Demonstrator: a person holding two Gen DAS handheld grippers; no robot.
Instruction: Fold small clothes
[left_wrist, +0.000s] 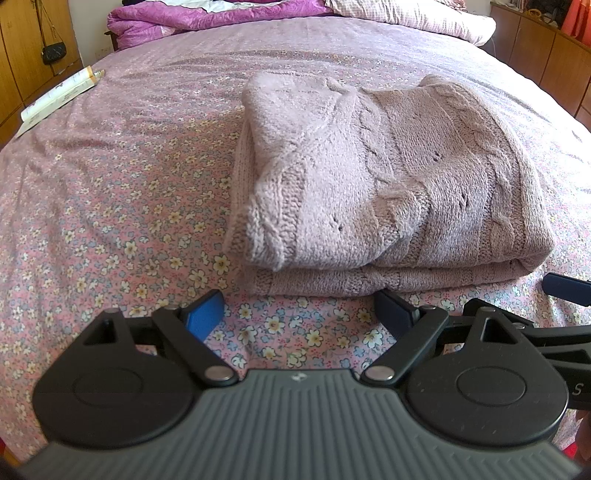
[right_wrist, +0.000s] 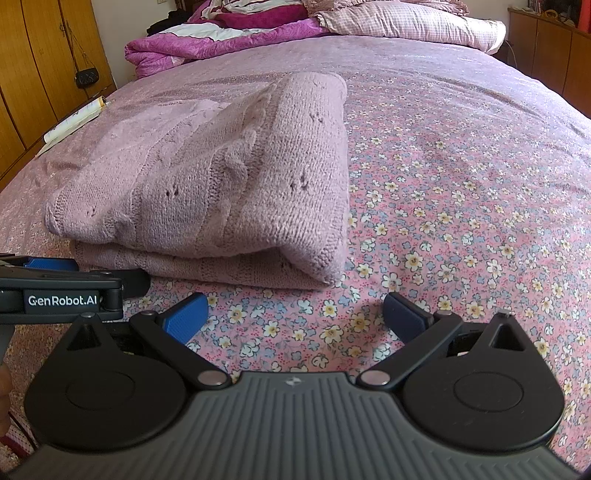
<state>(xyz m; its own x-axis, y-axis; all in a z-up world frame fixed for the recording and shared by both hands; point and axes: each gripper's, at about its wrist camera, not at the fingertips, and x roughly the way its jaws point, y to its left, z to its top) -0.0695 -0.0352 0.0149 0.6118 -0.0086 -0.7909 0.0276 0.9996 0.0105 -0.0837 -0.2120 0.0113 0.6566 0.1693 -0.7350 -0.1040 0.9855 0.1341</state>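
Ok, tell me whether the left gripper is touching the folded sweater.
Apart. In the left wrist view the left gripper stands open just short of the sweater, with a strip of floral bedsheet showing between its fingertips and the sweater's near edge.

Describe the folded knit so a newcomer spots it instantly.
Start at the bed's pink floral sheet. Near its front edge lies the folded mauve cable-knit sweater, stacked in layers. It is plain-coloured and chunky, unlike the printed sheet and the glossy magenta quilt behind.

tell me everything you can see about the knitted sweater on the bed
The sweater is a pale mauve cable knit with small eyelet holes and ribbed edging. It lies folded into a thick, roughly rectangular bundle of stacked layers, resting flat on the floral bedsheet. Only the sheet touches it: both grippers sit just short of its near edge.
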